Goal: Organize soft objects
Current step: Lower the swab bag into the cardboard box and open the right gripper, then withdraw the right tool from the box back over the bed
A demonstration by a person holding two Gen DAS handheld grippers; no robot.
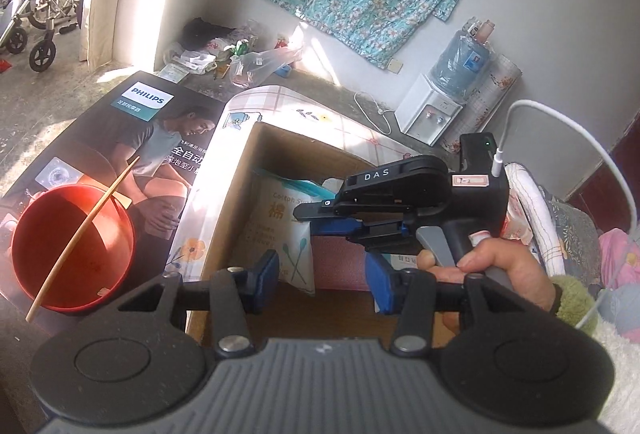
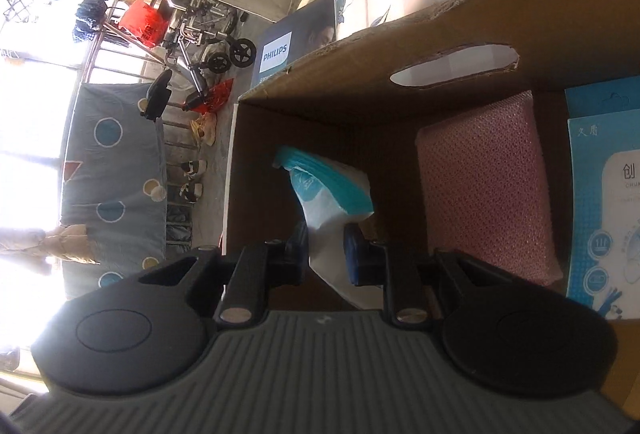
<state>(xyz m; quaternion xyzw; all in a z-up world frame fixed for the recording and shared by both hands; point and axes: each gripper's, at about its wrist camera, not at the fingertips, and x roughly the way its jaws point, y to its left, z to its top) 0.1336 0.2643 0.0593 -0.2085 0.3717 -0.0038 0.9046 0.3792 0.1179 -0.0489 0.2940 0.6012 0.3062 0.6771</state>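
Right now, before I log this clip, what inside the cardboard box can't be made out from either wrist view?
- Cotton swab bag: left wrist view, its right side hidden behind the right hand-held gripper.
- White and teal pouch: right wrist view, lower end hidden behind the gripper body.
- Blue packet: cut off by the right edge.
- Pink sponge: lower corner hidden by the gripper.

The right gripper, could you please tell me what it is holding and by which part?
The right gripper is shut on the white plastic pouch with teal top, pinching its white lower end inside the brown cardboard box.
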